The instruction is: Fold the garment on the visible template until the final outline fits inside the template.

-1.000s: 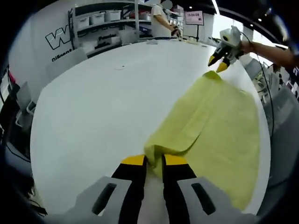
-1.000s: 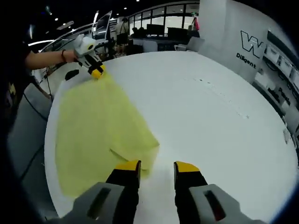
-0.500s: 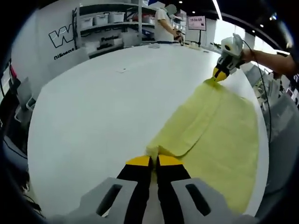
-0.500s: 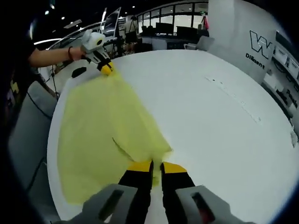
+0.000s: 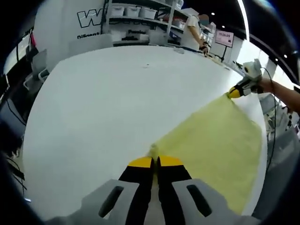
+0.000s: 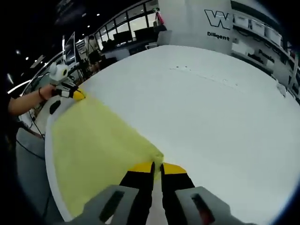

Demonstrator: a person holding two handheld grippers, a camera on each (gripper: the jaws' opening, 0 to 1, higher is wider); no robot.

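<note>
- While the yellow cloth [image 5: 213, 140] lies spread flat on the white table [image 5: 103, 98], each gripper has one of its corners nipped between yellow-tipped jaws.
- In the left gripper view, the left gripper [image 5: 155, 161] rises from the bottom edge with its jaws pressed together on a small tuft at the cloth's near corner, just above the tips.
- From that corner the cloth fans out to the right and away across the table, its far point reaching the right gripper [image 5: 233, 93], which comes in from the right and pinches that corner.
- A hand [image 5: 267, 86] and bare forearm hold that far gripper at the table's right side.
- In the right gripper view, the right gripper [image 6: 157, 166] likewise has its jaws drawn tight on a corner of the cloth [image 6: 89, 150], which stretches off to the left and up.
- There the left gripper [image 6: 77, 94] clamps the far corner near the table's edge, held by a hand [image 6: 47, 91].
- The edge of the cloth between the two grippers runs straight and looks taut; its opposite side lies close along the table's rim.
- Beyond the table, shelves with bins [image 5: 140, 18] stand against a white wall with dark lettering [image 6: 220, 21], and a person in a white shirt [image 5: 193, 30] stands at the far end.
</note>
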